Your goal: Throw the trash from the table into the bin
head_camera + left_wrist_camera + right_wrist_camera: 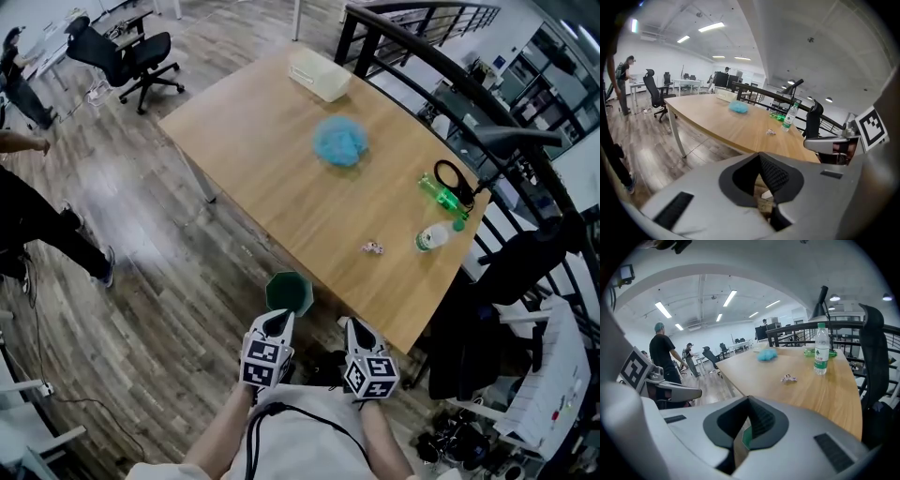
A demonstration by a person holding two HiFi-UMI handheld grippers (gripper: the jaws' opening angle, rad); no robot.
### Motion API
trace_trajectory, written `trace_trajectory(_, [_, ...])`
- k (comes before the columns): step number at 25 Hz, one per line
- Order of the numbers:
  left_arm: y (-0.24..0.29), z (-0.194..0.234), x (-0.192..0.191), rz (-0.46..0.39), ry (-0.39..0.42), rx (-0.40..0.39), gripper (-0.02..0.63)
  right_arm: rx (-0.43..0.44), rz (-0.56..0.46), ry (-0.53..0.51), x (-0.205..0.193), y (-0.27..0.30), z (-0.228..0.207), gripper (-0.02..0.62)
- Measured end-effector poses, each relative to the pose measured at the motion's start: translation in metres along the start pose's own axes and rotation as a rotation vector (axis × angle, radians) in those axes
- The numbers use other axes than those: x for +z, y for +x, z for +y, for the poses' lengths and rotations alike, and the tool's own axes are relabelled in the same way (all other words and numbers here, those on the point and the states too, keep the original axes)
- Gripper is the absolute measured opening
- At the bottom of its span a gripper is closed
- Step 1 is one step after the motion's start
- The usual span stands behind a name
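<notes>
OFFICE FLOOR: A person stands at the near edge of a long light-wood table [262,159], holding 2 grippers low and side by side. The left gripper [279,319] and the right gripper [358,326] each have their jaws pressed together with nothing between them, as each gripper's own view shows. Just ahead of the left gripper, a dark green open-topped bin [288,292] sits on the wood-plank floor [141,281] beside the table's edge. The trash lies on the table. A small crumpled pale wrapper [373,247] is nearest the person. A clear plastic bottle with a green label [433,236] stands upright near it, to the right, and a green plastic bottle [441,195] lies on its side beyond that. A fluffy blue crumpled net [339,142] sits near the table's middle. A translucent white plastic box [319,74] rests at the far end. A black office chair [131,56] stands well apart on the floor.
</notes>
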State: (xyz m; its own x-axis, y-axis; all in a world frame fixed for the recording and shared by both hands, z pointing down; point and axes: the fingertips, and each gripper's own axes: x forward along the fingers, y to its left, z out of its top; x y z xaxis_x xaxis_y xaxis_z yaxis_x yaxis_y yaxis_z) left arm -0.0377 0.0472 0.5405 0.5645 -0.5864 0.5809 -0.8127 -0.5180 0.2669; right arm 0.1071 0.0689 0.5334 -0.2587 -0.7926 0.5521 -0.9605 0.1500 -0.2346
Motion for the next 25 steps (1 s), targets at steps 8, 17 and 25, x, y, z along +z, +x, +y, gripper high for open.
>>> trace_trajectory(8, [0.017,0.016,0.004,0.014,0.012,-0.005,0.021,-0.012,-0.014,-0.026,0.015,0.019,-0.002,0.031])
trace_trajectory(17, [0.036,0.029,0.038,-0.006,0.017,0.048,0.021,0.018,0.013,-0.157,0.051,0.051,-0.044,0.029])
trace_trajectory(25, [0.055,0.019,0.047,0.029,0.022,0.069,0.021,0.118,0.228,-0.561,0.067,0.1,-0.106,0.039])
